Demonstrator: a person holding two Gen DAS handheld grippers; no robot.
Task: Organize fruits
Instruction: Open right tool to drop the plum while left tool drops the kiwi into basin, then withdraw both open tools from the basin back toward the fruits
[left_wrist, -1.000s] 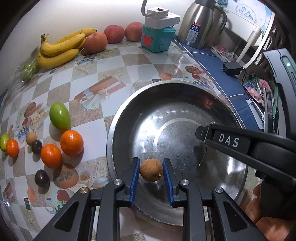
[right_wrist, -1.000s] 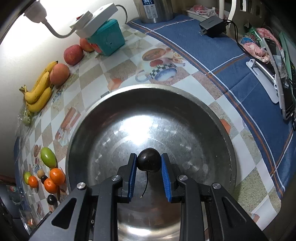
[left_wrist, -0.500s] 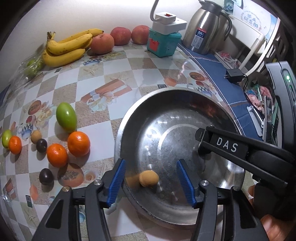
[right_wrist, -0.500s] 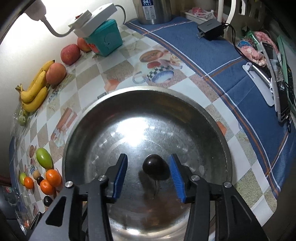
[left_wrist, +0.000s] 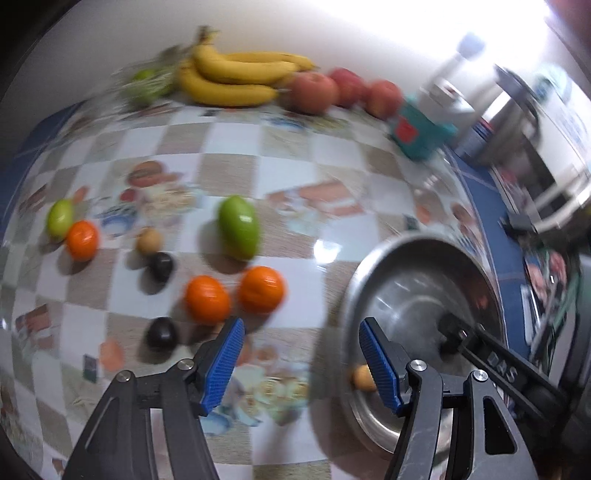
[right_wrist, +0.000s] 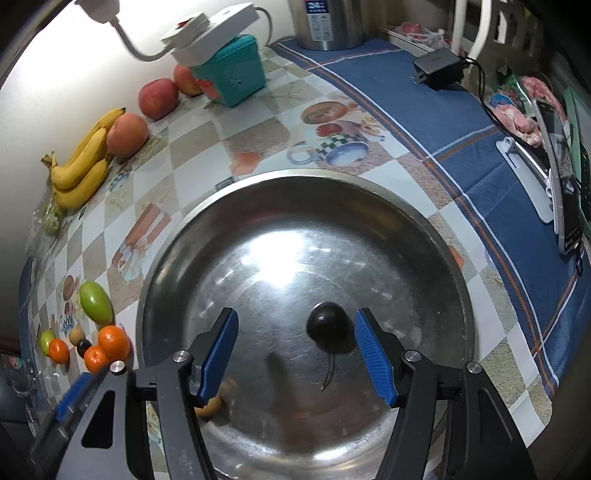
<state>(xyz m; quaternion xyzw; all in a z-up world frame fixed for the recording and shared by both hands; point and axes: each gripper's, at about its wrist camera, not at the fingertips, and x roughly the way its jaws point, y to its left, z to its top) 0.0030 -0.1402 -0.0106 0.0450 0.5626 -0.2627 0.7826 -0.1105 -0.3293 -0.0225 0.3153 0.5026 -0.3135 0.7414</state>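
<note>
A steel bowl (right_wrist: 369, 192) holds a dark round fruit with a stem (right_wrist: 328, 326) and a small tan fruit (right_wrist: 210, 404). My right gripper (right_wrist: 295, 358) is open above the bowl, the dark fruit lying free near its right finger. My left gripper (left_wrist: 301, 363) is open and empty over the tablecloth left of the bowl (left_wrist: 369, 258); the tan fruit (left_wrist: 364, 376) shows by its right finger. On the cloth lie two oranges (left_wrist: 234, 297), a green mango (left_wrist: 238, 227), two dark fruits (left_wrist: 161, 332), a tan fruit (left_wrist: 149, 240), a small orange (left_wrist: 82, 240) and a small green fruit (left_wrist: 59, 218).
Bananas (left_wrist: 229, 79) and three apples (left_wrist: 343, 90) lie along the back wall. A teal box (right_wrist: 234, 79) with a power strip, a steel thermos (right_wrist: 325, 22), a charger (right_wrist: 439, 68) and clutter on the blue cloth stand to the right.
Both grippers have opened wider, with both fruits left in the bowl. The left gripper has swung left, away from the bowl toward the loose fruits. The right gripper has pulled back slightly.
</note>
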